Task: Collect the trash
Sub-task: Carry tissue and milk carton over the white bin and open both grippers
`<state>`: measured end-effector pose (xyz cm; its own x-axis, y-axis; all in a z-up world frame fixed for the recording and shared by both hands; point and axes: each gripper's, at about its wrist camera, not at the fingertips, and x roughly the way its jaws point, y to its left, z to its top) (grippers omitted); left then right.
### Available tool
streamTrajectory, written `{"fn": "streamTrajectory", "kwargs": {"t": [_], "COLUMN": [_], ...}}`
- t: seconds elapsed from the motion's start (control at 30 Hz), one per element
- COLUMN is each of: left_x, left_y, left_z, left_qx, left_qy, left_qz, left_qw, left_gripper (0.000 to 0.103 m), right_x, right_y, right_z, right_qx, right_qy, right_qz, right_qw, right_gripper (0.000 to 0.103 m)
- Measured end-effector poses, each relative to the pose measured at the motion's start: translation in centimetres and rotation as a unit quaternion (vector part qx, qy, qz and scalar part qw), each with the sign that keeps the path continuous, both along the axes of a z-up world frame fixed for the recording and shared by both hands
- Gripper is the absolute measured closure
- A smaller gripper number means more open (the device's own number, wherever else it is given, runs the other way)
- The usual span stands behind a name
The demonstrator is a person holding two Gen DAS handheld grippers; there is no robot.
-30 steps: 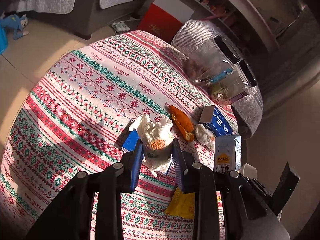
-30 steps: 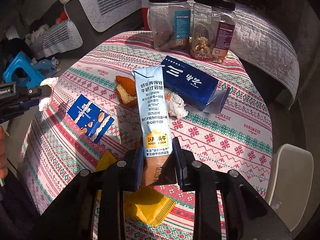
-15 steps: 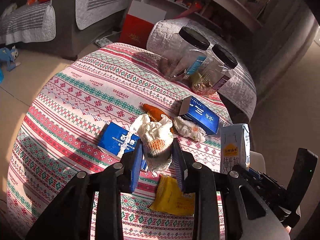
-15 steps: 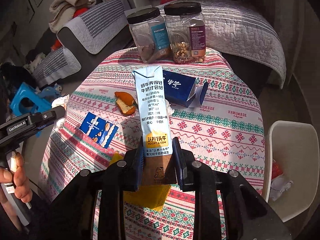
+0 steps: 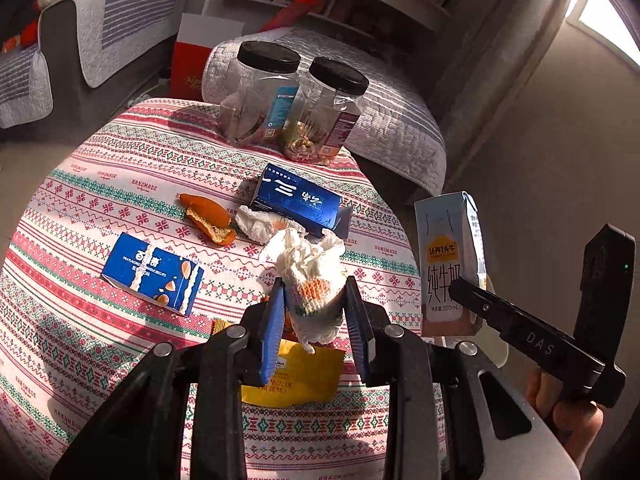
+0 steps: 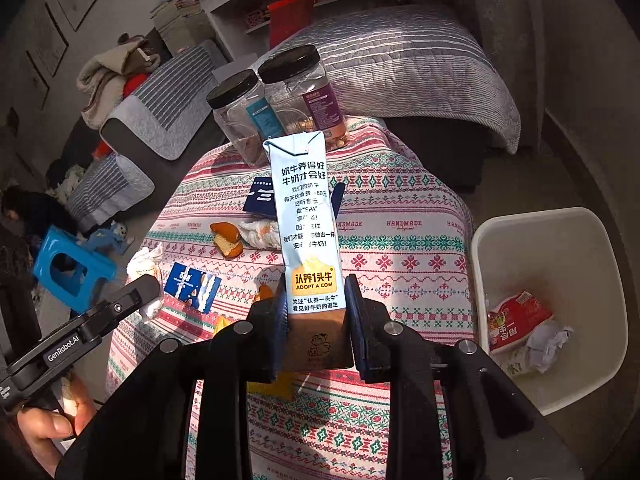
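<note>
Lifted higher and swung right since a moment ago, with the white bin (image 6: 552,248) now fully in view right of the table (image 6: 400,248). On the table: two black-lidded jars (image 5: 264,92) far, a dark blue box (image 5: 296,200) in the middle, a biscuit box (image 5: 152,276) left, a yellow packet (image 5: 296,380) near. Clamped upright in the right tool (image 6: 314,320): the milk carton (image 6: 306,216). Pinched in the left tool (image 5: 314,312), above the table's near edge: the crumpled tissue (image 5: 308,276).
</note>
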<state>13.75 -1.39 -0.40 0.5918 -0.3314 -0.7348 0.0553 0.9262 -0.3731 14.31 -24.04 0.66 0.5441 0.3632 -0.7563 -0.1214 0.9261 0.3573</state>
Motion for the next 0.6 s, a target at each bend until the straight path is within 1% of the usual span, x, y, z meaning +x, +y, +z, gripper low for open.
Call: {"fn": "streamTrajectory", "kwargs": {"t": [0.17,0.37,0.47,0.6], "left_x": [-0.6,-1.3,-1.4,-1.2], "left_y": [-4.9,-11.7,-15.3,-19.4], "left_z": [0.2,0.4,0.4,-0.1], "left_qx": [-0.020,-0.055,-0.074,-0.098], "left_qy": [0.002,0.012,0.018,0.027], "left_qz": [-0.045,-0.097,-0.126,-0.154], "left_qw": [0.9988,0.9937,0.9891,0.9828], "left_gripper": [0.074,0.074,0.074,0.074], "right_x": [-1.1,-3.0,-3.9,-4.9], "right_y": [-3.8,-10.1,-13.6,-17.9], "right_z": [0.5,0.5,0.0,-1.1], "right_qx": [0.006,0.014,0.022,0.041], "right_qy": [0.003,0.006,0.015,0.029], "right_qz": [-0.034,-0.096,-0.140,-0.197], "right_qw": [0.999,0.995,0.990,0.979], "right_gripper": [0.077,0.077,0.077,0.077]}}
